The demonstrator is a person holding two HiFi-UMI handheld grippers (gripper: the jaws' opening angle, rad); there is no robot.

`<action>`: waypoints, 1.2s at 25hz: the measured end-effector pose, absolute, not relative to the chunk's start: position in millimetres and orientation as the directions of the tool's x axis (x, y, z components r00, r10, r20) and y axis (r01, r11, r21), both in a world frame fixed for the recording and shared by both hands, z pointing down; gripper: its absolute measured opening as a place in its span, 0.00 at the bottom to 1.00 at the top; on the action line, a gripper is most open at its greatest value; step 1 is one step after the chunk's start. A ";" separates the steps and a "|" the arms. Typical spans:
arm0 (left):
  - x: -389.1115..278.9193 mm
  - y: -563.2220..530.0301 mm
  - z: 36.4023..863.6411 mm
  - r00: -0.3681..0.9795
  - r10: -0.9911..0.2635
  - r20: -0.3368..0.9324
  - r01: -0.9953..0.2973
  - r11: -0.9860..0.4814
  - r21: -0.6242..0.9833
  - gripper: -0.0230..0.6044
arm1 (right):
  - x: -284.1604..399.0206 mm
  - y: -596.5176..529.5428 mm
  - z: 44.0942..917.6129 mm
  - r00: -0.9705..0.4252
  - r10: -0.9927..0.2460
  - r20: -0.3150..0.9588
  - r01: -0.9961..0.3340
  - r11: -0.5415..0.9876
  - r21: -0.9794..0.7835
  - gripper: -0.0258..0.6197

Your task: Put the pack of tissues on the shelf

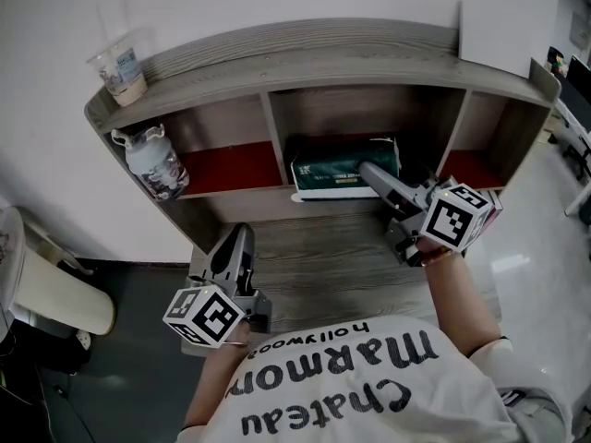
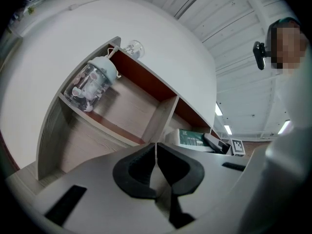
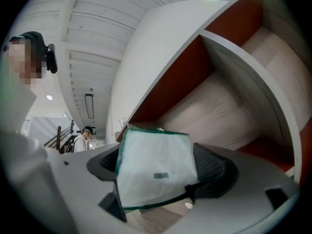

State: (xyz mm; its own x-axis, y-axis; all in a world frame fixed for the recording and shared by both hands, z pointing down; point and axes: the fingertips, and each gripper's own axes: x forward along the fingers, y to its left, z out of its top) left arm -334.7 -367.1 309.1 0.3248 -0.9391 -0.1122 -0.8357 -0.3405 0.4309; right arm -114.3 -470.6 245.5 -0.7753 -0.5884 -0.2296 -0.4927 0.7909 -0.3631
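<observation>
A green pack of tissues (image 1: 337,169) sits in the mouth of the middle compartment of a grey wood-grain shelf (image 1: 305,49) that stands along the back edge of the desk (image 1: 314,266). The compartment holds nothing else. The right gripper (image 1: 371,172) is clamped on the right-hand end of the pack, and in the right gripper view the white, green-edged end face of the pack (image 3: 156,169) fills the space between the two dark jaws. Whether the pack's weight is fully on the red shelf floor cannot be told.

In the left compartment a clear bottle (image 1: 152,164) with a white cap stands near the outer wall, small items showing dimly through its sides. On the shelf's top board, at the left corner, stands a clear plastic cup (image 1: 120,67). The right compartment shows only its red floor.

The person's right forearm (image 1: 452,293) stretches forward from the right edge of the desk, with the marker cube (image 1: 454,218) riding behind the jaws as they point into the shelf. The left gripper (image 1: 242,233) is held low over the desk's left front, well apart from the shelf, aimed toward it. In the left gripper view its jaws are pressed together with nothing between them.
</observation>
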 end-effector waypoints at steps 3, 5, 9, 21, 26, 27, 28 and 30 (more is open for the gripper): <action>-335.0 -368.3 311.4 0.329 -0.938 -0.110 -0.829 -0.343 0.441 0.08 | -115.4 -470.9 245.8 -0.782 -0.581 -0.224 -0.485 0.794 -0.366 0.73; -336.2 -369.0 312.5 0.329 -0.938 -0.111 -0.827 -0.343 0.445 0.08 | -115.2 -471.0 246.0 -0.782 -0.583 -0.220 -0.488 0.793 -0.366 0.73; -339.3 -371.5 315.9 0.327 -0.939 -0.108 -0.825 -0.339 0.452 0.08 | -114.2 -471.4 248.3 -0.782 -0.590 -0.200 -0.506 0.789 -0.348 0.73; -339.4 -377.3 327.7 0.339 -0.935 -0.101 -0.811 -0.345 0.472 0.08 | -107.9 -478.4 264.0 -0.795 -0.596 -0.111 -0.540 0.780 -0.317 0.73; -338.7 -376.2 330.9 0.340 -0.936 -0.086 -0.813 -0.339 0.474 0.08 | -106.2 -481.0 265.8 -0.770 -0.632 -0.086 -0.596 0.762 -0.253 0.73; -338.9 -376.1 331.2 0.341 -0.936 -0.088 -0.812 -0.341 0.473 0.08 | -105.4 -482.2 266.2 -0.765 -0.639 -0.080 -0.606 0.757 -0.246 0.74; -339.4 -376.0 331.6 0.342 -0.935 -0.090 -0.811 -0.342 0.474 0.08 | -104.8 -483.4 266.7 -0.762 -0.644 -0.073 -0.613 0.753 -0.242 0.74; -340.6 -375.8 332.9 0.342 -0.935 -0.090 -0.810 -0.342 0.476 0.08 | -102.9 -485.8 267.9 -0.756 -0.652 -0.061 -0.624 0.745 -0.236 0.74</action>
State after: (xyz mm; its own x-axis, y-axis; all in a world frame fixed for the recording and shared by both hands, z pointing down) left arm -340.6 -375.8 332.9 0.3423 -0.9353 -0.0901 -0.8102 -0.3424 0.4758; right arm -102.9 -485.8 267.9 -0.7560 -0.6517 -0.0607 -0.6236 0.7454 -0.2358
